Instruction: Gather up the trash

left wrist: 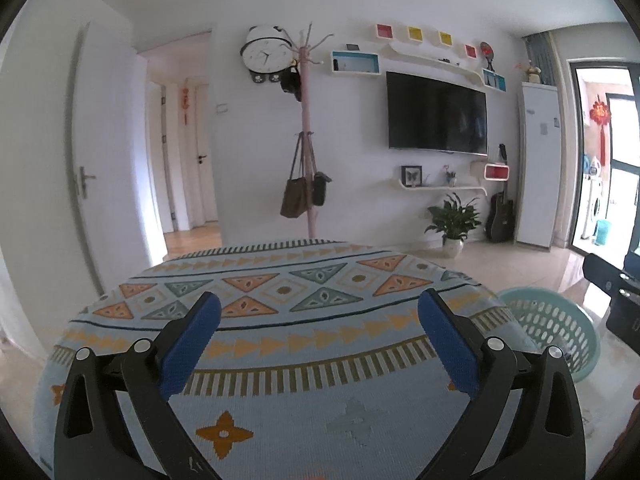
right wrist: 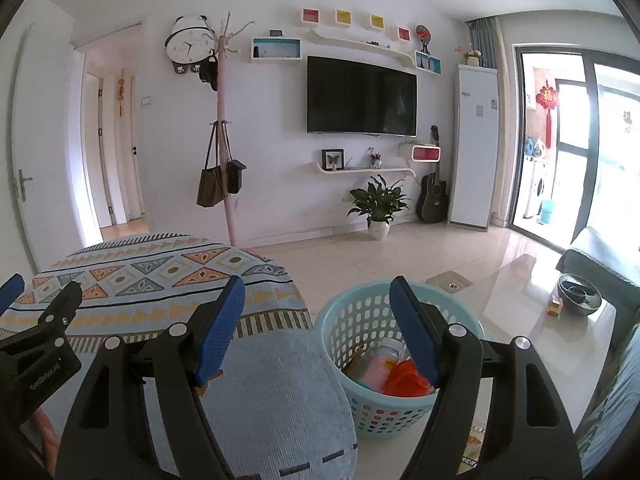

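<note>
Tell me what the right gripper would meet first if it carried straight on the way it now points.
Most likely the light blue basket. The right gripper is open and empty, angled slightly downward, and the basket's rim and the trash inside sit between its fingers. Depth is unclear; it might pass over the rim to the floor beyond.

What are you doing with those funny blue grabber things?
A person holds a grabber in each hand and is collecting trash. Both the left gripper and the right gripper are open and empty right now, over a table with a patterned cloth. Beside the table stands a light blue basket with crumpled trash already inside. No trash shows on the cloth.
</note>
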Action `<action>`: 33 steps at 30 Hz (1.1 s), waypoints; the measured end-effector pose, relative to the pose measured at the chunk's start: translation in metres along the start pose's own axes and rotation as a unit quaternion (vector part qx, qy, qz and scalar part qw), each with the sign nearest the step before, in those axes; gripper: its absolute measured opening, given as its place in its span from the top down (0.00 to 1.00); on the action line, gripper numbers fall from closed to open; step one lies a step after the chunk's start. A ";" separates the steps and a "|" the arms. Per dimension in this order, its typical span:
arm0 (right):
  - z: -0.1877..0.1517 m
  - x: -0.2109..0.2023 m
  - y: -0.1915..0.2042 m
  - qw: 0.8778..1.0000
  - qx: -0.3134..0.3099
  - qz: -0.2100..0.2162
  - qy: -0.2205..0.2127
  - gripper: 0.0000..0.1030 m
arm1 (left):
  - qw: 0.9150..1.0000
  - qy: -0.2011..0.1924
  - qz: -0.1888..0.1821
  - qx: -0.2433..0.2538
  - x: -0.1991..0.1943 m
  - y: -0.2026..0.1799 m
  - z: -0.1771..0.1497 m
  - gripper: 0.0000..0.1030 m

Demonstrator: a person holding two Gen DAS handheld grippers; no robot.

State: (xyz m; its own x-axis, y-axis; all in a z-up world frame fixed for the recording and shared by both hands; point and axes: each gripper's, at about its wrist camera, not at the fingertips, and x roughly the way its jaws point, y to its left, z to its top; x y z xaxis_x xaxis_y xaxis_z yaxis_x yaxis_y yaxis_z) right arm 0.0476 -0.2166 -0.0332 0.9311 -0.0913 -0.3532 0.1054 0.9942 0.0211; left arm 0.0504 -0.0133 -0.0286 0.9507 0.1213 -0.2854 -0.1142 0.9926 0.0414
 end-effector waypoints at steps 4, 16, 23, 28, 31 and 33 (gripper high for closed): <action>-0.001 0.002 0.000 1.000 0.000 0.000 0.004 0.31 | 1.000 0.002 -0.003 -0.001 -0.001 0.001 0.000 0.07; -0.003 0.002 -0.004 1.000 0.001 -0.001 0.004 0.31 | 1.000 0.006 0.001 0.002 0.000 0.001 0.001 0.07; -0.003 0.002 -0.004 1.000 0.002 -0.001 0.005 0.31 | 1.000 0.008 0.000 0.003 0.002 0.002 0.000 0.07; -0.004 0.002 -0.006 1.000 0.002 0.000 0.005 0.31 | 1.000 0.007 0.001 0.007 -0.001 -0.001 -0.001 0.07; -0.004 0.002 -0.006 1.000 0.001 -0.001 0.005 0.31 | 1.000 0.006 0.001 0.007 -0.001 -0.002 -0.001 0.07; -0.004 0.002 -0.007 1.000 0.001 0.000 0.006 0.31 | 1.000 0.007 0.001 0.007 -0.001 -0.002 -0.002 0.07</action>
State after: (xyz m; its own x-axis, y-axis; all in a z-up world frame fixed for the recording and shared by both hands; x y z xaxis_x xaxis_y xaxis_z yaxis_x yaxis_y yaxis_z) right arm 0.0474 -0.2231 -0.0381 0.9270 -0.0915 -0.3638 0.1073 0.9940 0.0233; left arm 0.0489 -0.0150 -0.0299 0.9465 0.1241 -0.2977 -0.1124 0.9921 0.0564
